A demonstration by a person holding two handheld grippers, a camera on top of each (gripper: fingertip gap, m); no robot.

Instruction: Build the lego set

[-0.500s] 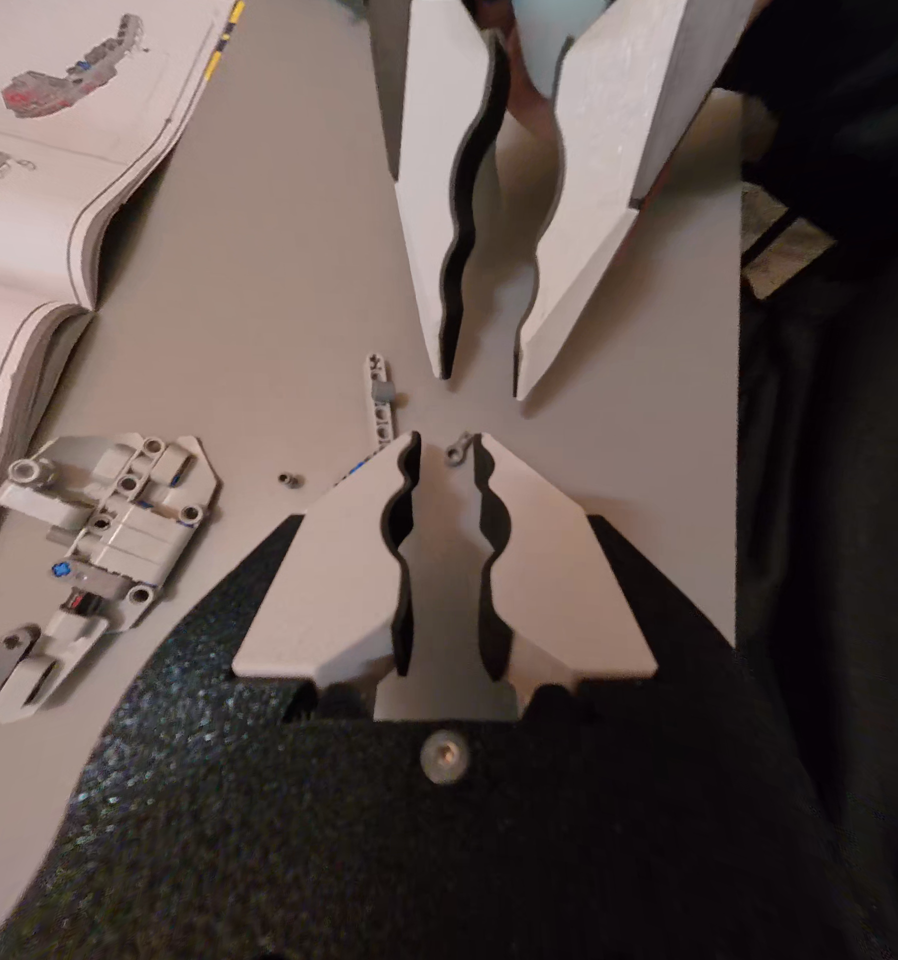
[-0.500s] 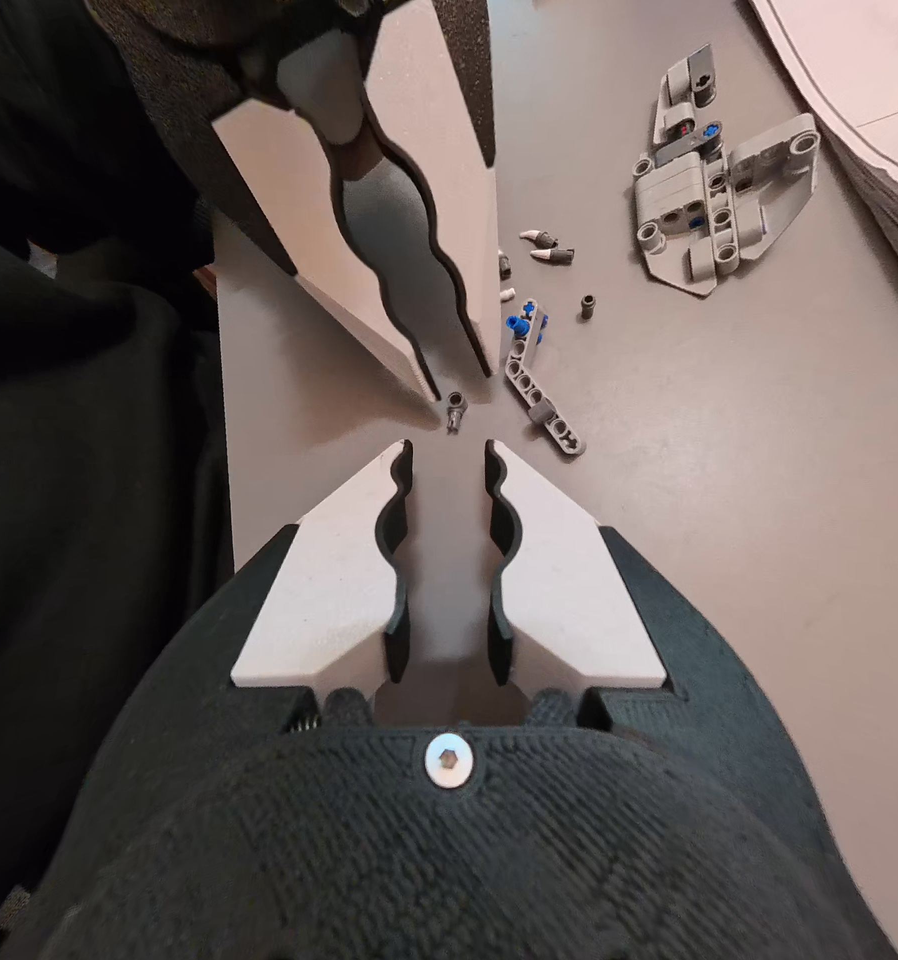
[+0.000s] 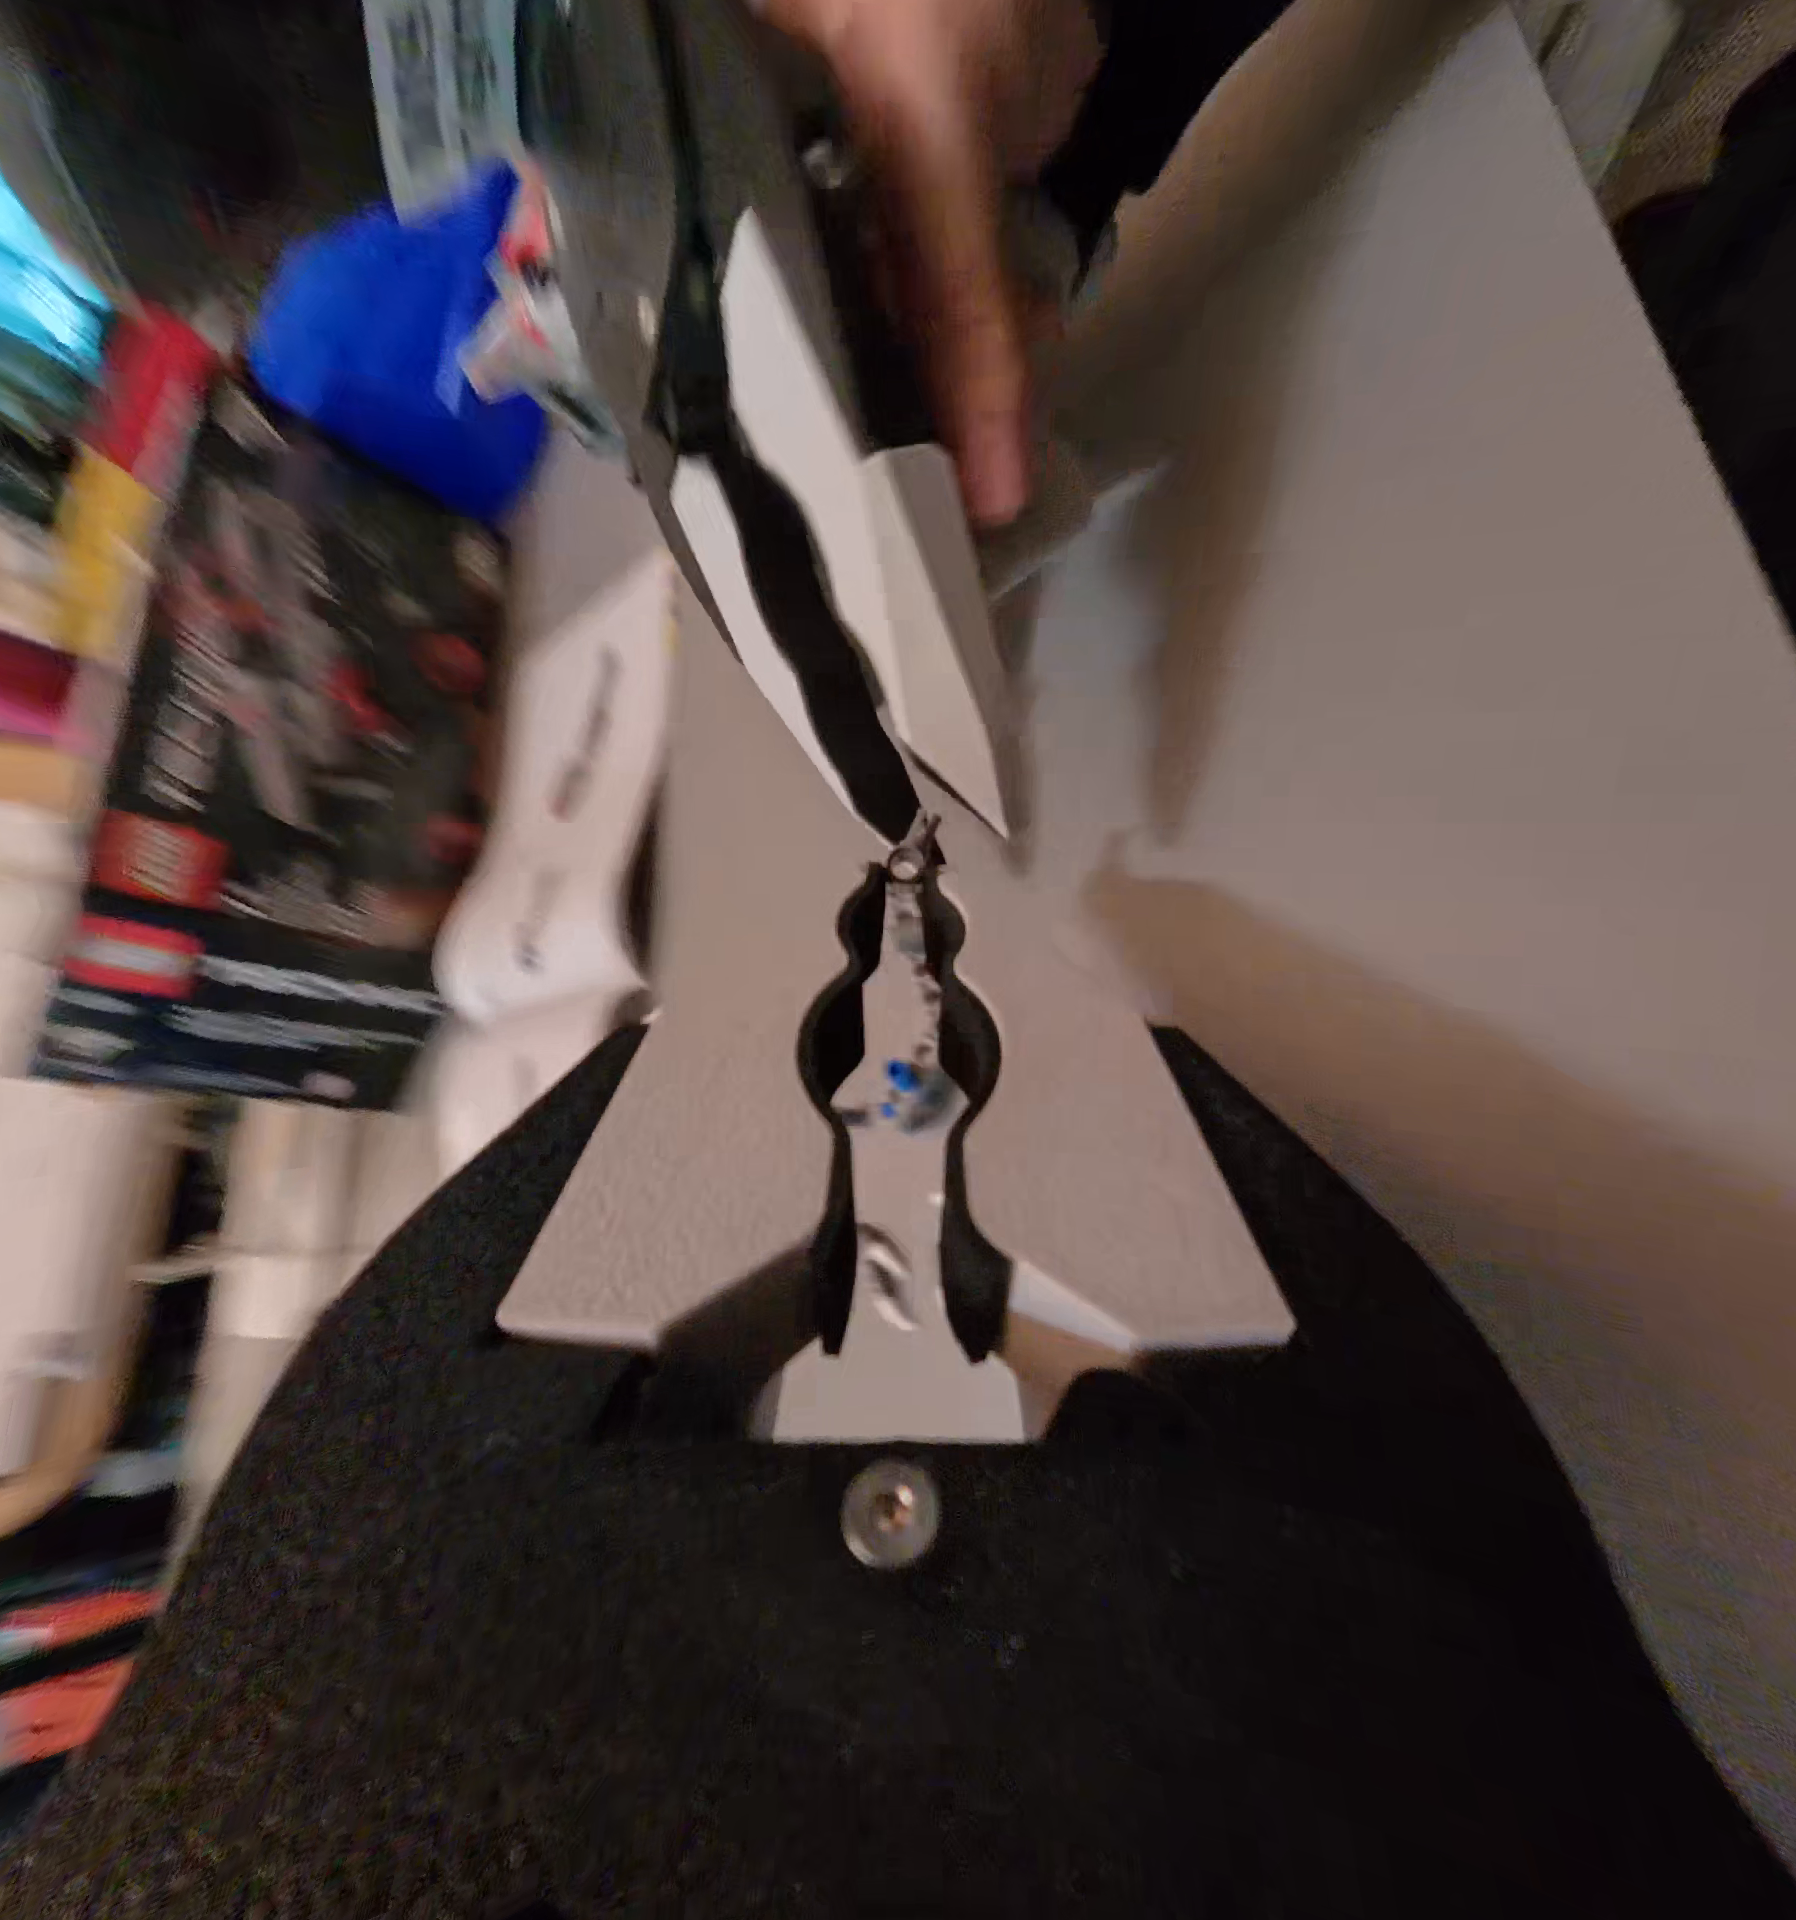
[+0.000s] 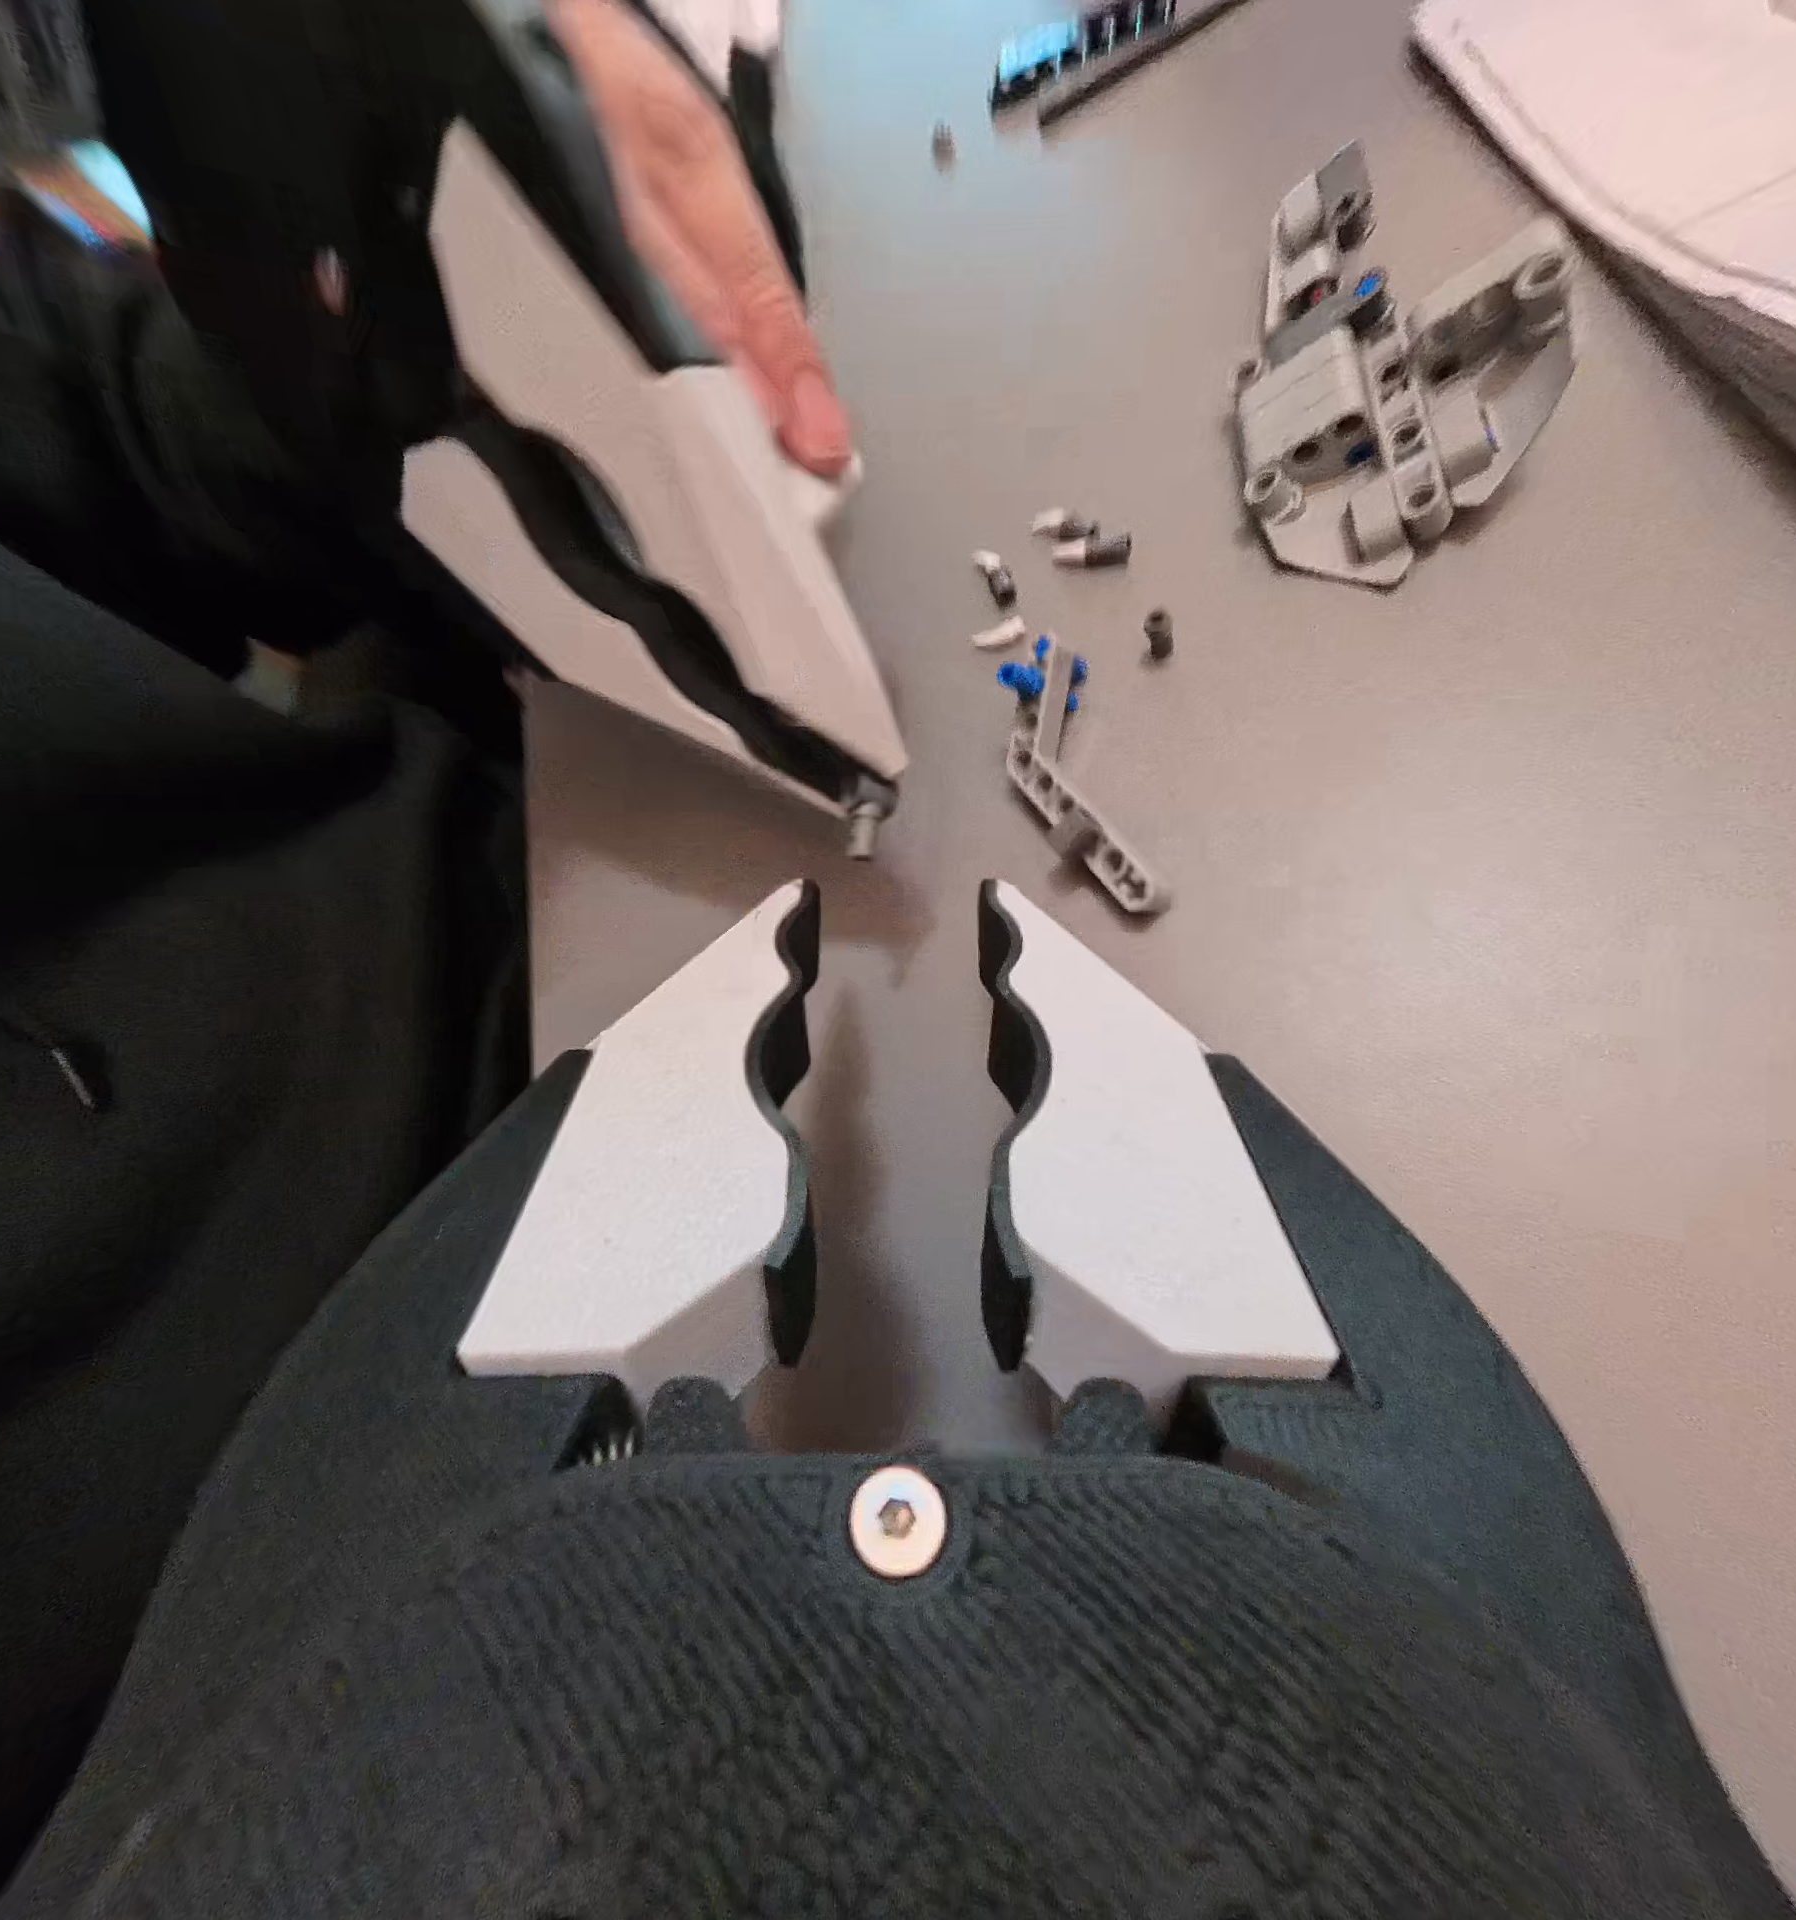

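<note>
My left gripper (image 3: 909,888) is shut on a small grey pin (image 3: 909,854), which sticks out past its tips. In the right wrist view the left gripper (image 4: 868,790) holds the pin (image 4: 863,821) just above the grey table (image 4: 1393,1143), near its left edge. My right gripper (image 4: 896,894) is open and empty, its tips just short of the pin. A bent grey beam with blue pins (image 4: 1065,790) lies on the table to the right. A grey part-built assembly (image 4: 1393,416) lies farther back. The left wrist view is blurred.
Several small loose pieces (image 4: 1070,545) and a dark bush (image 4: 1159,632) lie behind the beam. An open instruction booklet (image 4: 1704,208) lies at the far right. A dark set box (image 3: 281,779) and a blue object (image 3: 395,343) stand past the table. A hand (image 4: 728,260) grips the left gripper. The tips of both grippers are at nearly the same place. Between my right fingertips and the dark bush (image 4: 1159,632) there is roughly 7 cm.
My left gripper has closed on the small grey pin, lifted it off the table and tilted. Its view has swung toward the boxes. My right gripper stays open.
</note>
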